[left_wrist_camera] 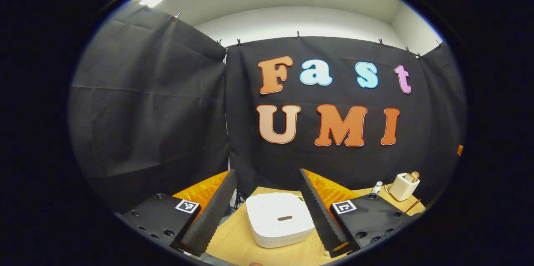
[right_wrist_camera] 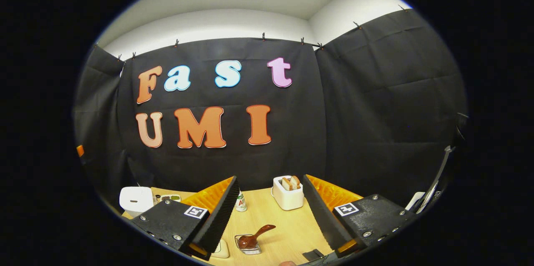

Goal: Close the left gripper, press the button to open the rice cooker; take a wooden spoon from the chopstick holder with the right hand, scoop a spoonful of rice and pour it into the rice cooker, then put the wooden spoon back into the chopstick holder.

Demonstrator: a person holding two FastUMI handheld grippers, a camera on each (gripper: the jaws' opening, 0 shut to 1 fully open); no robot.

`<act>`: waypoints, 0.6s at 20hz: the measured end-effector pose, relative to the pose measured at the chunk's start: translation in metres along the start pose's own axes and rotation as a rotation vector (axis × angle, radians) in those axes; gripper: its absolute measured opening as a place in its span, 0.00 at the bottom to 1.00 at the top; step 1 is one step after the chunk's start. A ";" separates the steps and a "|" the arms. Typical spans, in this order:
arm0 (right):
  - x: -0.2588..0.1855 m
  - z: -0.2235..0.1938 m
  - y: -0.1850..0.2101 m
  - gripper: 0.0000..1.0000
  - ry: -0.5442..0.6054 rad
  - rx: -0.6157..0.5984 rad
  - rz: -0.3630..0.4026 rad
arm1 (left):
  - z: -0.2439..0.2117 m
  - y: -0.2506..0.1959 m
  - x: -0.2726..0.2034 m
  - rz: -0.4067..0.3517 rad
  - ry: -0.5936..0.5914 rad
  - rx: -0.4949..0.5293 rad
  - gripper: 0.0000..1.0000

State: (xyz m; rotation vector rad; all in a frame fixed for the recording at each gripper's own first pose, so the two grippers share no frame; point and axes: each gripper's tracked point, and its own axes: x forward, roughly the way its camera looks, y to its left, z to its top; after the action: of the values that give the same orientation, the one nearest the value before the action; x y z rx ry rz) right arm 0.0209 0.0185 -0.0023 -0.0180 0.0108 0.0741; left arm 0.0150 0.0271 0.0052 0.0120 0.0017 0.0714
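Note:
In the left gripper view, the white rice cooker [left_wrist_camera: 278, 218] sits on the wooden table [left_wrist_camera: 233, 243] with its lid down, low between my fingers. My left gripper [left_wrist_camera: 267, 172] is open above and in front of it, touching nothing. A white chopstick holder [left_wrist_camera: 404, 186] with wooden pieces sticking out stands at the far right. In the right gripper view, the holder [right_wrist_camera: 288, 193] stands straight ahead between the fingers of my open, empty right gripper [right_wrist_camera: 269, 177]. The rice cooker [right_wrist_camera: 136, 199] is at the far left. A brown spoon [right_wrist_camera: 260, 232] rests in a small clear dish [right_wrist_camera: 249, 246] near me.
A small bottle [right_wrist_camera: 240, 201] stands left of the holder, and the same bottle [left_wrist_camera: 377, 186] shows beside the holder in the left gripper view. A small tray [right_wrist_camera: 169, 197] lies beside the cooker. A cream object [right_wrist_camera: 221, 249] lies by the dish. Black cloth walls close the back and sides.

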 end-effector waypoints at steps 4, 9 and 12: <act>0.009 0.006 0.003 0.95 -0.014 -0.013 0.004 | 0.013 -0.005 0.015 0.005 -0.014 -0.029 1.00; 0.016 0.009 0.005 0.95 -0.012 -0.026 0.026 | 0.023 -0.022 0.024 -0.029 -0.045 -0.044 1.00; 0.019 0.012 -0.003 0.95 -0.027 -0.034 0.005 | 0.018 -0.034 0.026 -0.053 -0.034 -0.056 1.00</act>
State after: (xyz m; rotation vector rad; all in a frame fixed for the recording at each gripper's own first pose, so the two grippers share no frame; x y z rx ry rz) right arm 0.0404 0.0173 0.0100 -0.0509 -0.0176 0.0795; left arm 0.0438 -0.0047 0.0224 -0.0424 -0.0341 0.0185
